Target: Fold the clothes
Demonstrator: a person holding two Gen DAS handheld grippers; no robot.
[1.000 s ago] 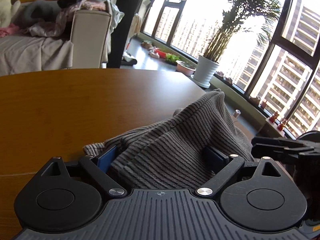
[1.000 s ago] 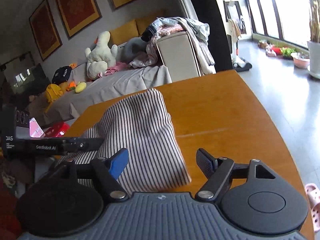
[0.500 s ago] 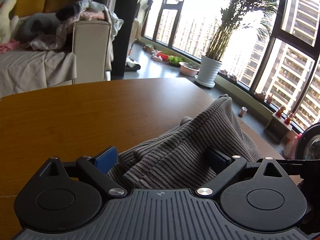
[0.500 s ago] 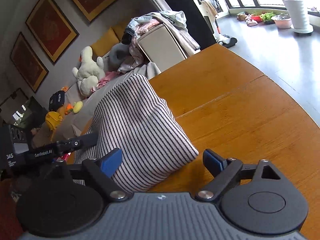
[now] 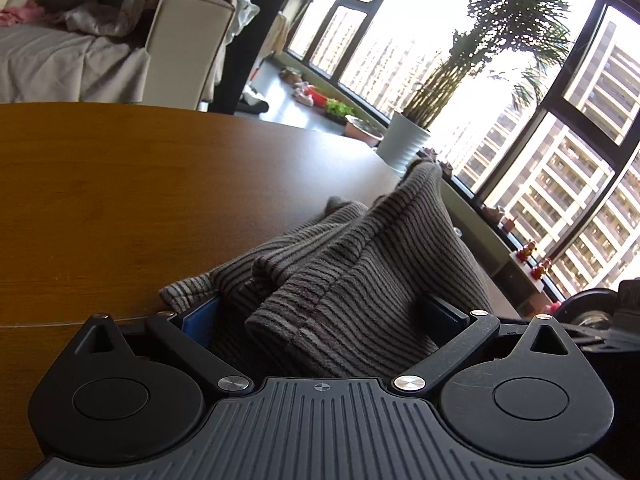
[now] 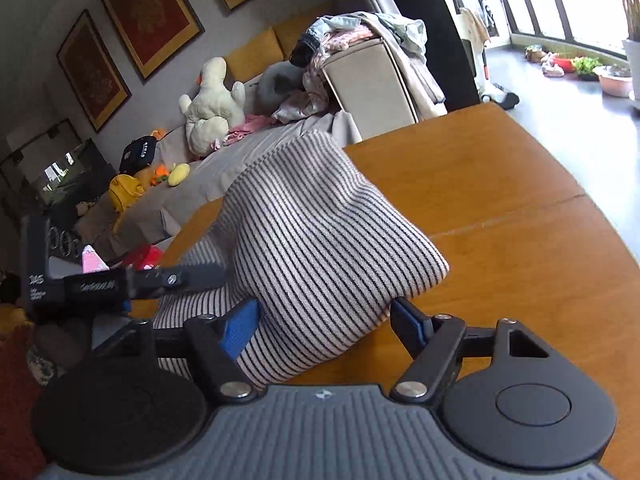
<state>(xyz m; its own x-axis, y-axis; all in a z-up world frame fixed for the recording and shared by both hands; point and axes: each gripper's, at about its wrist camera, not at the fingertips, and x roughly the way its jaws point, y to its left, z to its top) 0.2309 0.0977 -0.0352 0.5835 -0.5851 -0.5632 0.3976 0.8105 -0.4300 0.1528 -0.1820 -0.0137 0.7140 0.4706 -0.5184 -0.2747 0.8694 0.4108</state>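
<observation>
Striped knit garment (image 5: 340, 280), grey-and-dark ribbed cloth, lies bunched on the brown wooden bench (image 5: 140, 184) near its window-side edge, part of it raised in a soft peak between the two tools. The step in hand looks like a fold in mid-carry: both tools hold the cloth's near edge lifted off the bench. The left gripper (image 5: 320, 316) has its jaws pressed into a thick folded wad of the cloth, gripping it; the blue pads are half buried in the fabric. The right gripper (image 6: 324, 320) has cloth between its jaws too, but the right-hand pad seems to stand just clear of the fabric, so whether it truly clamps cannot be told. Both tools sit low and nearly level, pointing across the bench and close beside each other; in the right wrist view the left tool's black body shows at the left, touching the cloth. The next move probably calls for carrying the held edge forward over the rest, laying it flat, and letting go evenly so the layers do not slide or bunch.
</observation>
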